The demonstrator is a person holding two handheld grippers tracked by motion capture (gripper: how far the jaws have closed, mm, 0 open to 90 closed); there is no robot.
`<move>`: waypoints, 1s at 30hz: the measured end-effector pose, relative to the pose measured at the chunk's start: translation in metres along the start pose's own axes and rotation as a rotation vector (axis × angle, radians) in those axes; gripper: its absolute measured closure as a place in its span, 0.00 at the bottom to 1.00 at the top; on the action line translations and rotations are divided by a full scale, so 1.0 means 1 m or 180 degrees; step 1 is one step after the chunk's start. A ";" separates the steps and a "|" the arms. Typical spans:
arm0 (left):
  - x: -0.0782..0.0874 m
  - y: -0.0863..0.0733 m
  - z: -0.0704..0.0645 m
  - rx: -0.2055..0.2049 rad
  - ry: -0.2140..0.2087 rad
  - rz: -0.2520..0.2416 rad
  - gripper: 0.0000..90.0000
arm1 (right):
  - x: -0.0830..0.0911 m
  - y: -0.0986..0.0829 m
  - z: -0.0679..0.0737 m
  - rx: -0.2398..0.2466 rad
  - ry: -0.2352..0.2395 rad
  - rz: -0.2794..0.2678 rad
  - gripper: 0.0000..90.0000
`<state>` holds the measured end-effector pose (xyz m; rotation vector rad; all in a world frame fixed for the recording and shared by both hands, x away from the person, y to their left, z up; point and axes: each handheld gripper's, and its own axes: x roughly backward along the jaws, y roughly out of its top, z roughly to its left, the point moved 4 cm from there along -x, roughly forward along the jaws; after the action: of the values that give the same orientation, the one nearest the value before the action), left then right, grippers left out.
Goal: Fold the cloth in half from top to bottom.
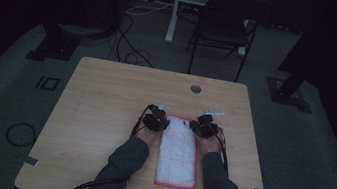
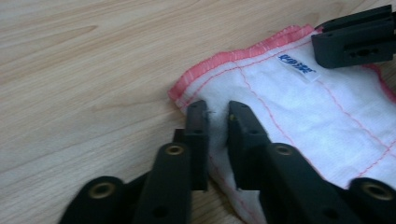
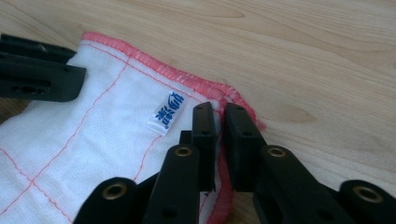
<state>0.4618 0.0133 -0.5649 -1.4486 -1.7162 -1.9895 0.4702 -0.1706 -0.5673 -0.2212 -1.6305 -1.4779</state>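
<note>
A white cloth (image 1: 178, 151) with a red stitched hem and red grid lines lies as a long strip on the wooden table (image 1: 105, 95), between the person's forearms. My left gripper (image 1: 159, 116) is at its far left corner. In the left gripper view the jaws (image 2: 218, 109) are shut on the cloth's (image 2: 303, 112) edge, just behind the corner. My right gripper (image 1: 204, 121) is at the far right corner, where its jaws (image 3: 220, 112) pinch the red hem of the cloth (image 3: 93, 130). A small blue-printed label (image 3: 169, 112) sits near that corner.
A round grommet hole (image 1: 196, 88) lies in the table beyond the cloth. Past the table's far edge stand a black folding chair (image 1: 228, 22) and a white desk leg (image 1: 174, 9), with cables (image 1: 128, 43) on the dark floor.
</note>
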 end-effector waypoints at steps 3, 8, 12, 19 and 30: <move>-0.001 0.002 0.000 -0.0071 0.0004 0.0017 0.94 | -0.001 0.001 -0.002 -0.0044 0.0001 0.0000 0.94; -0.001 0.008 0.002 -0.0119 0.0021 0.0062 0.95 | -0.001 0.005 -0.003 0.0003 -0.0065 -0.0023 0.95; 0.001 0.011 0.004 -0.0065 -0.0011 0.0009 0.96 | 0.002 0.009 -0.003 0.0006 -0.0088 -0.0097 0.95; 0.010 0.021 0.002 -0.0093 -0.0002 -0.0133 0.96 | 0.013 0.017 -0.004 -0.0034 -0.0070 -0.0252 0.95; 0.028 0.037 -0.001 -0.0180 -0.0002 -0.0353 0.96 | 0.031 0.031 -0.006 -0.0129 0.0012 -0.0473 0.95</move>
<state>0.4702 0.0125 -0.5187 -1.3999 -1.7915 -2.1094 0.4754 -0.1808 -0.5243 -0.1217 -1.6444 -1.6231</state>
